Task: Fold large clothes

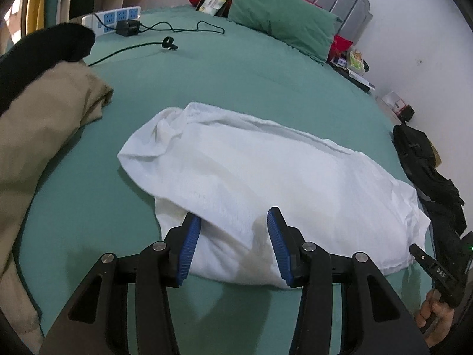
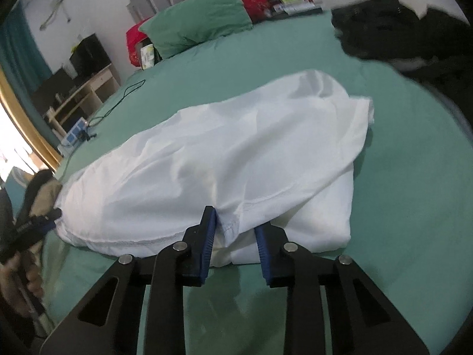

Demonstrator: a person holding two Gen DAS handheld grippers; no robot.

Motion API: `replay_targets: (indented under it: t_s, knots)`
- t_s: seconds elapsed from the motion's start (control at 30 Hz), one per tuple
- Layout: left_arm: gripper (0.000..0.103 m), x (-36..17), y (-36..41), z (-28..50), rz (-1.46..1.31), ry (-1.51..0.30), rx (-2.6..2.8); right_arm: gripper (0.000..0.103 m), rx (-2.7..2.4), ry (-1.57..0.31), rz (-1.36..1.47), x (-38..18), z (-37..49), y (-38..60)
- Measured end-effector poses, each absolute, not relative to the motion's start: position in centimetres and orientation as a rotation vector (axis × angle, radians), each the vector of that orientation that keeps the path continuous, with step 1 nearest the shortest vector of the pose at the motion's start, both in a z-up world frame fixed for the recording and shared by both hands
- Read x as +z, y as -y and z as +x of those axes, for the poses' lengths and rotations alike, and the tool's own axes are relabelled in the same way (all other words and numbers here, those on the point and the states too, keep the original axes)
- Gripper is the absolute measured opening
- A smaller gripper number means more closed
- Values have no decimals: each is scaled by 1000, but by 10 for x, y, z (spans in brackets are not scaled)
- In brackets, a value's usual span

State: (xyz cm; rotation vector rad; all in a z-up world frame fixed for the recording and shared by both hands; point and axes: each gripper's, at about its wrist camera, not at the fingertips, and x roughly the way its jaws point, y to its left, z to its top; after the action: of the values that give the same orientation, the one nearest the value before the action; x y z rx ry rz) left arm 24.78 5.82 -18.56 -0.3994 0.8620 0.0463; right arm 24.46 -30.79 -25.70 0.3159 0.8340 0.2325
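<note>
A white garment (image 1: 266, 174) lies folded lengthwise in a long band on the green bed sheet (image 1: 207, 77). My left gripper (image 1: 233, 224) is open, its blue pads on either side of the garment's near edge, with nothing pinched. In the right wrist view the white garment (image 2: 221, 153) shows a hemmed top layer over lower folds. My right gripper (image 2: 236, 222) is open around that near hem edge, jaws apart. The right gripper also shows at the far right of the left wrist view (image 1: 437, 269), held in a hand.
A tan garment (image 1: 38, 136) is piled at the left, a black garment (image 1: 428, 171) at the right. A green pillow (image 1: 280, 14), a power strip (image 1: 115, 17) with cable, and red items lie near the headboard. Black clothing (image 2: 414, 38) lies at the right.
</note>
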Motion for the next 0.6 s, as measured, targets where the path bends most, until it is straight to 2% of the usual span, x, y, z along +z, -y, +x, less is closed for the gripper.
replay_targets:
  t_s: [0.07,0.1,0.13,0.2,0.27,0.33,0.37,0.43,0.6]
  knots:
    - [49,-182,-56,250,-382,-853,43,27,244,-832,351,-258,246,312]
    - [46,-180,-56,251,-370,-847,41,27,249,-829,362,-257,247,313]
    - [28,-179,-54,251,-361,-843,38,27,253,-824,376,-256,248,314]
    - [3,-177,-53,254,-335,-850,30,27,253,-816,387,-254,248,316]
    - [2,-174,-53,255,-337,-838,22,26,248,-798,388,-249,247,317]
    - [2,-167,-54,253,-323,-822,28,14,244,-788,385,-244,244,319]
    - [1,-164,-54,252,-321,-813,29,12,232,-787,375,-242,244,320]
    - [1,-158,-57,249,-323,-798,33,2,217,-779,365,-237,242,322]
    - [1,-132,-58,246,-301,-733,20,2,239,-719,306,-216,238,317]
